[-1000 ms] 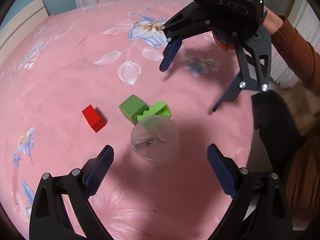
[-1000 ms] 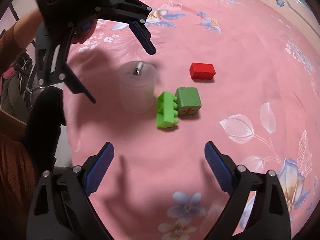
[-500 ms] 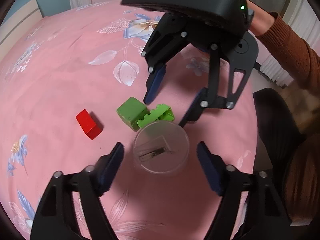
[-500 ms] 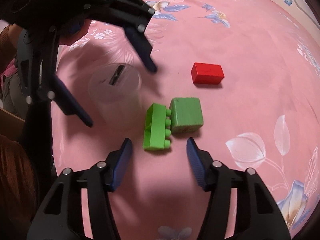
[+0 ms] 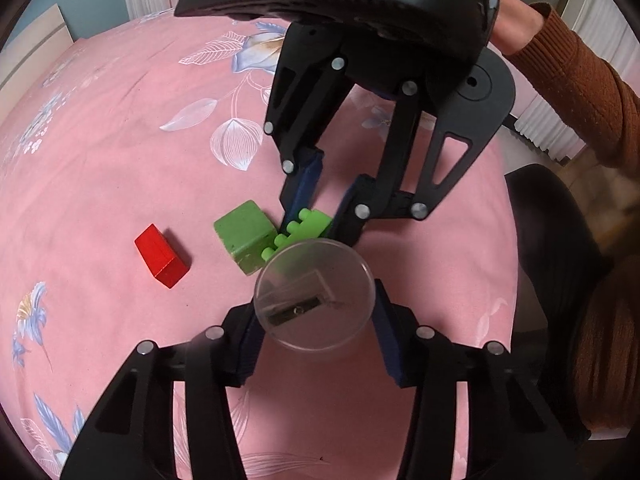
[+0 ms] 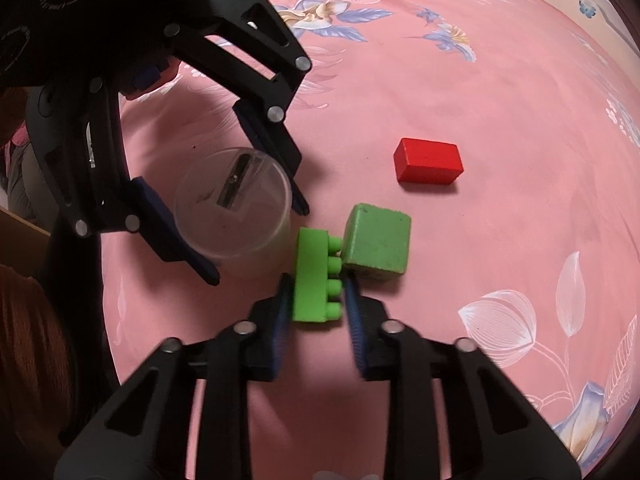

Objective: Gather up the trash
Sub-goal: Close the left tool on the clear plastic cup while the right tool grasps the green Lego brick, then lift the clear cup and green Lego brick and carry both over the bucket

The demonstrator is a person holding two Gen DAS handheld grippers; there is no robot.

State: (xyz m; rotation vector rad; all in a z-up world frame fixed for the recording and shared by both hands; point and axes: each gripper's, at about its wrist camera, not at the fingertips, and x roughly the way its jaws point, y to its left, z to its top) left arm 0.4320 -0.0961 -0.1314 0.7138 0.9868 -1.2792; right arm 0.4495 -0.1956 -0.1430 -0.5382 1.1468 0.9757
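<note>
A clear plastic cup (image 5: 316, 294) with a small metal sharpener inside stands on the pink cloth; it also shows in the right wrist view (image 6: 234, 208). My left gripper (image 5: 316, 344) is shut on the cup, one finger on each side. A bright green studded brick (image 6: 316, 276) lies beside the cup, touching a dull green cube (image 6: 378, 242). My right gripper (image 6: 316, 306) is shut on the studded brick; it also shows in the left wrist view (image 5: 316, 216). A red block (image 6: 428, 160) lies apart, farther out.
The pink flowered cloth (image 6: 480, 80) covers the whole surface. The person's arm in a brown sleeve (image 5: 580, 80) is at the right of the left wrist view. The cloth's edge and dark trousers (image 5: 560, 240) lie to that side.
Both grippers came down and closed. The left one closed around the cup. The right one moved onto the studded brick and closed on it.
</note>
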